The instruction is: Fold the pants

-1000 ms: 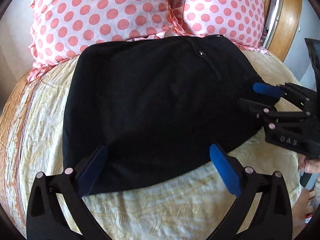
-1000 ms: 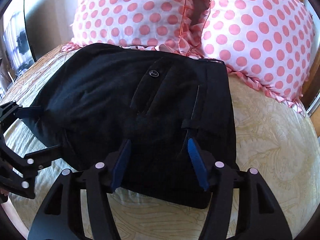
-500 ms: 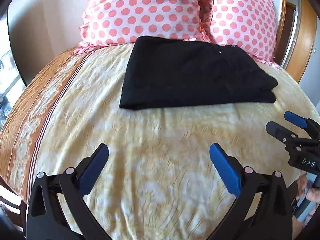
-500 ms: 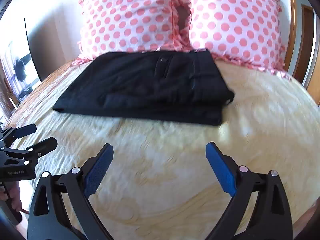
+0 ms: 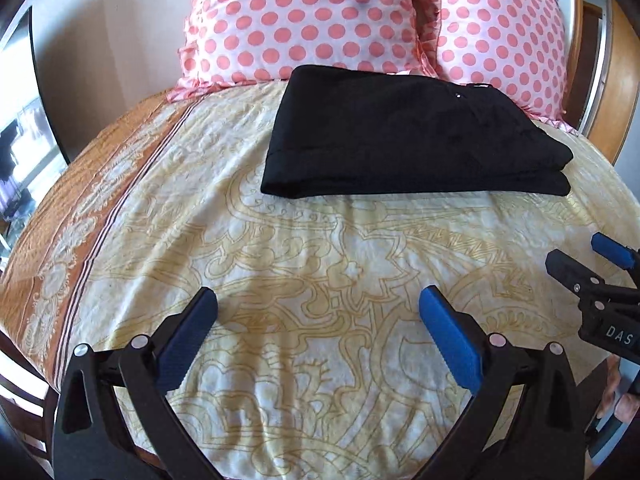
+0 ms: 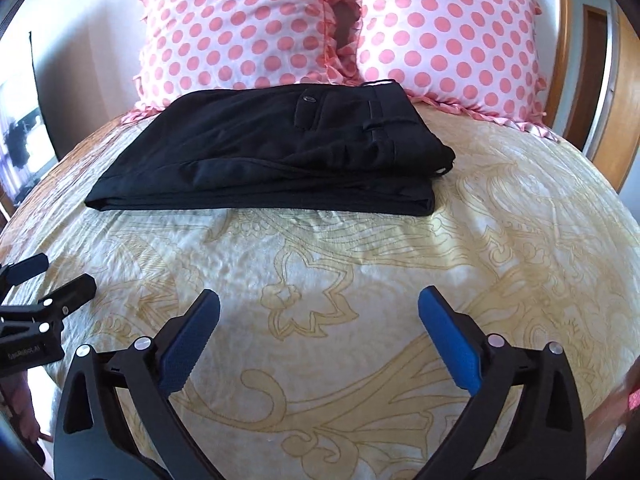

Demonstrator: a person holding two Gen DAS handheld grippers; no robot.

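Note:
The black pants (image 5: 404, 136) lie folded into a flat rectangle at the far side of the bed, against the pillows; they also show in the right wrist view (image 6: 280, 152), with the waistband and a back-pocket button on top. My left gripper (image 5: 318, 304) is open and empty, well back from the pants over the bedspread. My right gripper (image 6: 319, 306) is open and empty too, equally far back. Each gripper shows at the edge of the other's view: the right one (image 5: 580, 256), the left one (image 6: 48, 276).
A yellow patterned bedspread (image 5: 320, 248) with an orange border (image 5: 80, 208) covers the bed. Two pink polka-dot pillows (image 6: 240, 28) (image 6: 452, 36) lean at the head. A wooden headboard (image 6: 600, 80) stands at the far right.
Both grippers let go of the pants and pulled back toward the near edge of the bed. The right gripper's jaws opened wider. The pants stay folded by the pillows.

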